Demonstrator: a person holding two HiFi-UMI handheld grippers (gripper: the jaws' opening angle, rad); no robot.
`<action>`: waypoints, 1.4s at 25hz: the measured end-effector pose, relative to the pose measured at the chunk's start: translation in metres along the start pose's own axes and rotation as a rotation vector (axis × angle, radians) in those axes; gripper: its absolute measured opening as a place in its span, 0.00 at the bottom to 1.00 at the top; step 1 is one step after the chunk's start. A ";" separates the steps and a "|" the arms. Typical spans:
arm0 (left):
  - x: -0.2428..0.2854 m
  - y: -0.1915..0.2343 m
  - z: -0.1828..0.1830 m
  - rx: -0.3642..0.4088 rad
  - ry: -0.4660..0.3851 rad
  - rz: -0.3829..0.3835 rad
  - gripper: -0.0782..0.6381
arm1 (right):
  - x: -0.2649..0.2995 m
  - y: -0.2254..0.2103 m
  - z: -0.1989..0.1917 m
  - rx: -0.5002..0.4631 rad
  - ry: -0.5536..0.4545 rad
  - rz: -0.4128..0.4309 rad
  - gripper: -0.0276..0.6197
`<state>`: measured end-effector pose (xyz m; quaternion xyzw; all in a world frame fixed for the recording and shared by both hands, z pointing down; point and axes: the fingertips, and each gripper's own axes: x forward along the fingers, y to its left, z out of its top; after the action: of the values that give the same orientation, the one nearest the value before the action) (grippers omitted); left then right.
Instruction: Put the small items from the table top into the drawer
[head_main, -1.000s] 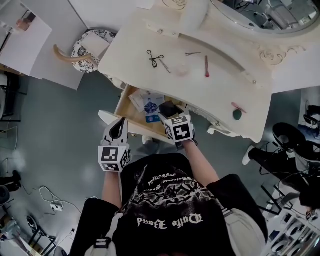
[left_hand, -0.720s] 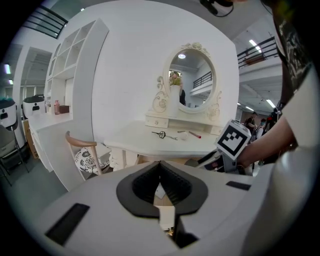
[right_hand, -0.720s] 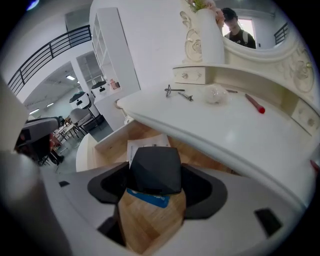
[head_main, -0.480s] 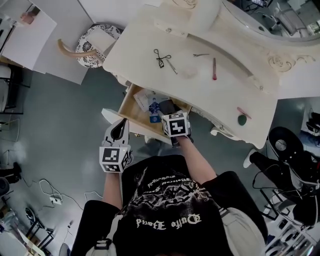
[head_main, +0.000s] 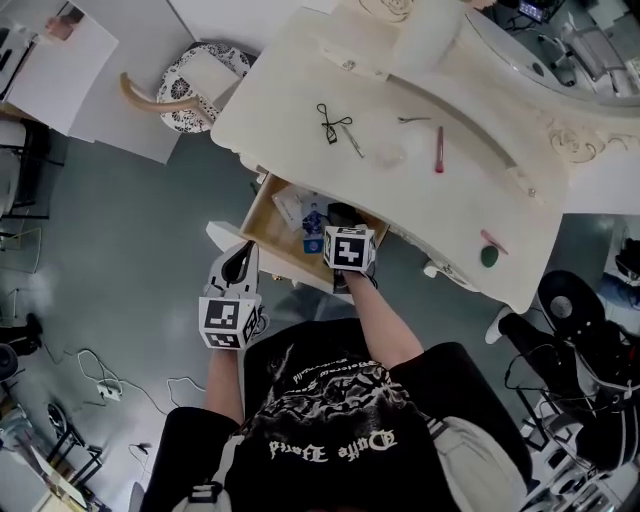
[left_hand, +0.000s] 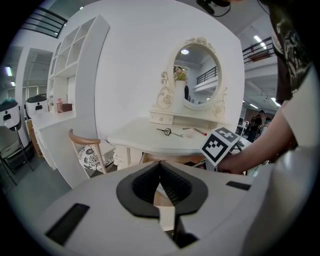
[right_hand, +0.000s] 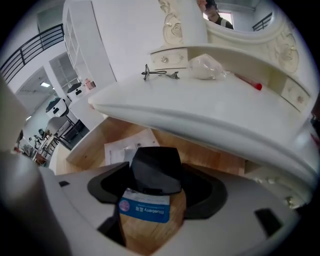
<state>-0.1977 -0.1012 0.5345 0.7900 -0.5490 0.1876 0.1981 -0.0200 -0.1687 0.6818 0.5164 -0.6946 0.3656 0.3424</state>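
Progress first: your right tool (right_hand: 154, 186) has sunk over the last second from above the drawer's front edge down into the open drawer (head_main: 262, 222), and its marker cube looks smaller in the head view than it did. It is clenched on the black case (right_hand: 156, 165), which fills the gap between the wide-set jaws. The case hangs just above the drawer floor, over the blue-labelled card (right_hand: 145, 210) and with the paper leaflet (right_hand: 120, 150) at its 10 o'clock. I judge that this item is all but delivered, and that only letting go and backing out remain. Your left tool (head_main: 238, 264) has kept its place at 9 o'clock of the right one, off the drawer's front corner, with its jaws closed together on nothing. The job is far from finished, because the tabletop (head_main: 400, 200) at 1 o'clock of the drawer still carries several things. You have the black eyelash curler (head_main: 331, 122), the red stick (head_main: 439, 149) and a clear packet (head_main: 388, 153) near its middle. At the tabletop's 4 o'clock end lie a pink stick (head_main: 494, 241) and a green round piece (head_main: 489, 257). I think you should release gently, since the case could slide on the card.
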 end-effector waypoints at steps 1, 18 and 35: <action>0.001 0.001 0.000 0.001 0.002 0.001 0.13 | 0.002 -0.001 0.001 0.015 -0.001 -0.010 0.55; 0.004 0.013 0.000 -0.011 0.037 0.032 0.13 | 0.032 -0.035 -0.009 0.290 0.022 -0.172 0.55; 0.006 0.013 -0.003 0.007 0.064 0.040 0.13 | 0.043 -0.048 -0.014 0.370 0.047 -0.196 0.55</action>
<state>-0.2081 -0.1083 0.5416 0.7731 -0.5576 0.2185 0.2088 0.0181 -0.1867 0.7330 0.6268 -0.5540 0.4639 0.2915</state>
